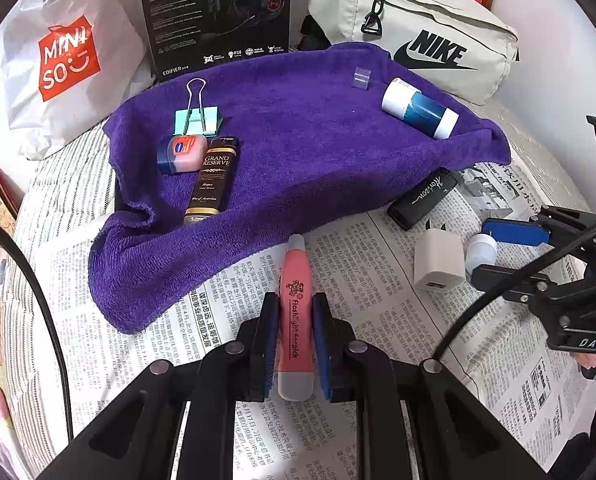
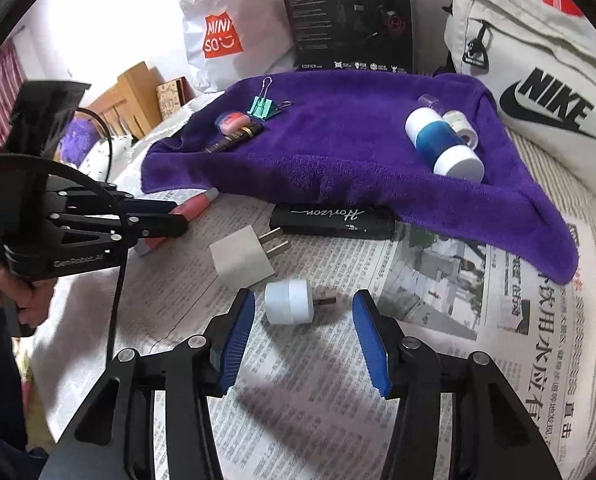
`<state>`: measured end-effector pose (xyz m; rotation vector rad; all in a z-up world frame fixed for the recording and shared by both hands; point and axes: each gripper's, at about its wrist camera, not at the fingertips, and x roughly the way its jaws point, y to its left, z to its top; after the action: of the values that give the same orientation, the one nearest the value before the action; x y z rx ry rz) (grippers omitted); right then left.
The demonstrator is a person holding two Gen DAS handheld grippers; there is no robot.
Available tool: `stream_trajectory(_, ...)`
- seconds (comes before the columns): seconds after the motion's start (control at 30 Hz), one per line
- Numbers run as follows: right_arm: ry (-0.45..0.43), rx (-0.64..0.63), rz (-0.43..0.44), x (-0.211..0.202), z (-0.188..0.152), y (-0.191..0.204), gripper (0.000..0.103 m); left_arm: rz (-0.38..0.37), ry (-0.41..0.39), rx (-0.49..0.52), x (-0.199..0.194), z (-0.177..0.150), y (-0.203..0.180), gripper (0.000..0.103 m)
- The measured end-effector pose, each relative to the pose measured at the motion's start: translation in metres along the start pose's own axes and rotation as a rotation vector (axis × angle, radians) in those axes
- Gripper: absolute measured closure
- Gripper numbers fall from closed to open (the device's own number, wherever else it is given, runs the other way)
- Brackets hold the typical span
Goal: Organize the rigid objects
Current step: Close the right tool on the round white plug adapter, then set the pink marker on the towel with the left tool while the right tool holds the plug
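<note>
My left gripper (image 1: 295, 308) is shut on a pink earpick pen (image 1: 296, 280) that lies low over the newspaper (image 1: 378, 320), its tip toward the purple towel (image 1: 298, 140). In the right wrist view the same left gripper (image 2: 180, 216) holds the pen (image 2: 196, 205). My right gripper (image 2: 304, 304) stands open around a small white USB light (image 2: 288, 302), with its pads clear of it. A white charger plug (image 2: 240, 258) and a black Horizon case (image 2: 330, 220) lie nearby. On the towel lie a binder clip (image 1: 197, 118), a Vaseline jar (image 1: 180, 154), a dark tube (image 1: 212, 180) and a blue-white bottle (image 1: 420, 109).
At the back stand a Miniso bag (image 1: 62, 64), a black Edifier box (image 1: 218, 12) and a grey Nike bag (image 1: 418, 28). A small clear cap (image 1: 361, 78) and a tape roll (image 2: 464, 128) also rest on the towel. A black cable (image 1: 498, 300) runs from the right gripper.
</note>
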<state>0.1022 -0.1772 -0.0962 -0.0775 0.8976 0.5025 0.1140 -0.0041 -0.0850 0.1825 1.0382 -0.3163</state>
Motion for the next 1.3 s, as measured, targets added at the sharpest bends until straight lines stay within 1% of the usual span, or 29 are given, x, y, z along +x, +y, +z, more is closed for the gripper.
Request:
stream_trajectory(0.03,-0.003,-0.020,-0.024,0.002,0.000,0.003,0.059,0.001,-0.001,-0.001,0.000,0.000,0.000,0.086)
stream_trajectory(0.07,-0.005,-0.035,-0.040,0.002,0.001,0.005,0.067,0.001,-0.001,-0.001,0.000,0.000,0.000,0.086)
stream_trajectory(0.13,-0.011,-0.057,-0.054,0.003,0.000,0.008,0.067,0.002,-0.004,-0.002,0.000,0.000,0.000,0.086)
stream_trajectory(0.23,-0.003,-0.043,-0.040,-0.001,0.001,0.001,0.067,-0.011,-0.006,-0.006,-0.001,-0.001,0.003,0.086)
stream_trajectory(0.37,-0.013,-0.013,-0.083,-0.017,0.001,-0.016,0.067,-0.019,-0.005,-0.007,-0.002,-0.002,0.006,0.086)
stream_trajectory(0.5,-0.023,0.021,-0.110,-0.029,0.002,-0.031,0.067,0.026,0.010,0.056,0.000,0.001,-0.003,0.086)
stream_trajectory(0.6,-0.028,0.033,-0.107,-0.034,0.001,-0.036,0.067,0.037,0.010,0.083,-0.001,0.001,-0.005,0.086)
stream_trajectory(0.73,-0.039,0.048,-0.089,-0.038,0.003,-0.040,0.067,-0.004,0.004,0.034,-0.002,0.001,0.004,0.086)
stream_trajectory(0.83,-0.053,0.038,-0.081,-0.044,0.009,-0.040,0.067,-0.011,-0.002,0.003,-0.006,0.000,0.012,0.086)
stream_trajectory(1.0,-0.072,0.031,-0.061,-0.046,0.020,-0.042,0.067,-0.015,-0.021,-0.008,-0.014,0.005,0.020,0.086)
stream_trajectory(1.17,-0.072,0.027,-0.047,-0.043,0.030,-0.044,0.067,-0.044,-0.050,-0.012,-0.026,0.012,0.025,0.086)
stream_trajectory(1.3,-0.068,0.020,-0.044,-0.039,0.032,-0.044,0.067,-0.051,-0.046,-0.003,-0.028,0.011,0.027,0.086)
